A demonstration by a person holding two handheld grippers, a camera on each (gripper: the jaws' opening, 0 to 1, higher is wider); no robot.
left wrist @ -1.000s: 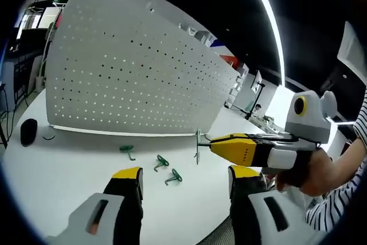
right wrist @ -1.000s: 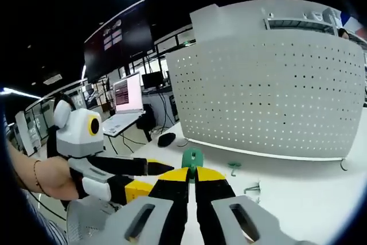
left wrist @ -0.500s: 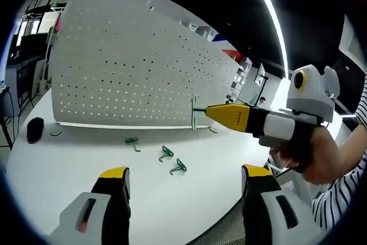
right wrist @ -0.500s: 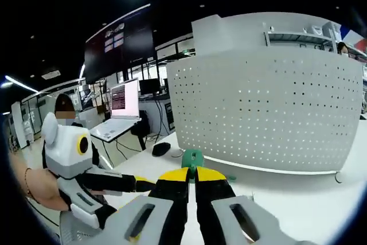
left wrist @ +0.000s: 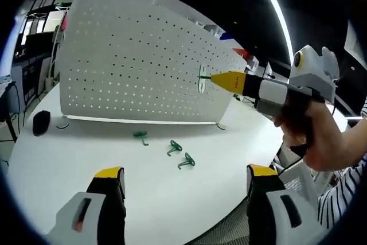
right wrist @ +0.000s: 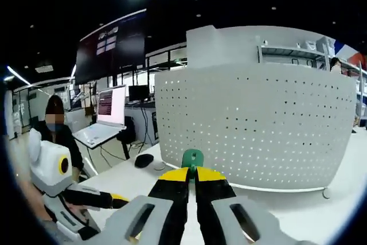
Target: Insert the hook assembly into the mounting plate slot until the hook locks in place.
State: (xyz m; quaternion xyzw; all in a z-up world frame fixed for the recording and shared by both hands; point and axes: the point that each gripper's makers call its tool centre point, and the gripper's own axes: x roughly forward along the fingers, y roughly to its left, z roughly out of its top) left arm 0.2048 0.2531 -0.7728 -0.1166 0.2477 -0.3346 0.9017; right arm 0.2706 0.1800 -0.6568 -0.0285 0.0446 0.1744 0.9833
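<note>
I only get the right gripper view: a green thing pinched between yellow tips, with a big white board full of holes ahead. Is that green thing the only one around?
Observer: No. The left gripper view shows three more green hooks lying loose on the white table, in front of the pegboard.
Operator: How close is mine to the board?
Observer: From the side, the held hook sits at the tip of the right gripper, up against the pegboard's face near its right end. I cannot tell if it touches.
Operator: What is the other gripper doing?
Observer: The left gripper has its jaws wide apart and holds nothing.
</note>
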